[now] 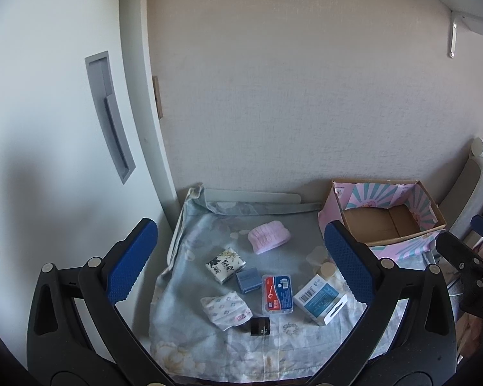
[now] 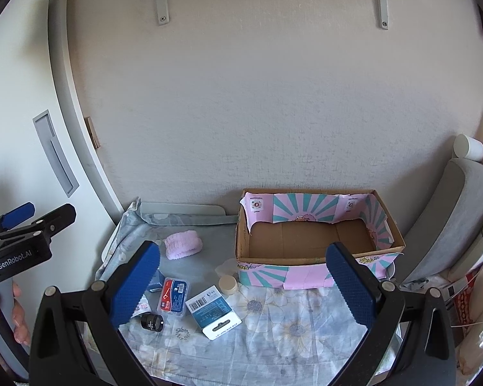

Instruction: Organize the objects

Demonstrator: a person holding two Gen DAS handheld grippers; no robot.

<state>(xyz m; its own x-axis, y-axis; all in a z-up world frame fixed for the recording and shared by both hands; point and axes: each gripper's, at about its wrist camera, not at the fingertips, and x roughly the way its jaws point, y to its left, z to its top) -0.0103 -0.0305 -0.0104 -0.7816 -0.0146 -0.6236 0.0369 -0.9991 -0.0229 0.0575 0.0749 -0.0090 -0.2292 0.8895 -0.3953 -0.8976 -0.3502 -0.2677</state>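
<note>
Nothing is packed yet: your left gripper [image 1: 241,257] and right gripper [image 2: 243,271] both hover wide apart and empty. Items lie scattered on the floral cloth [image 2: 306,321] beside the empty cardboard box [image 2: 309,259]; you likely pick the floss-pick case [image 2: 173,296] next.

Cardboard box [image 2: 306,241] stands open-topped; small items crowd cloth [image 2: 289,321] leftward.
</note>
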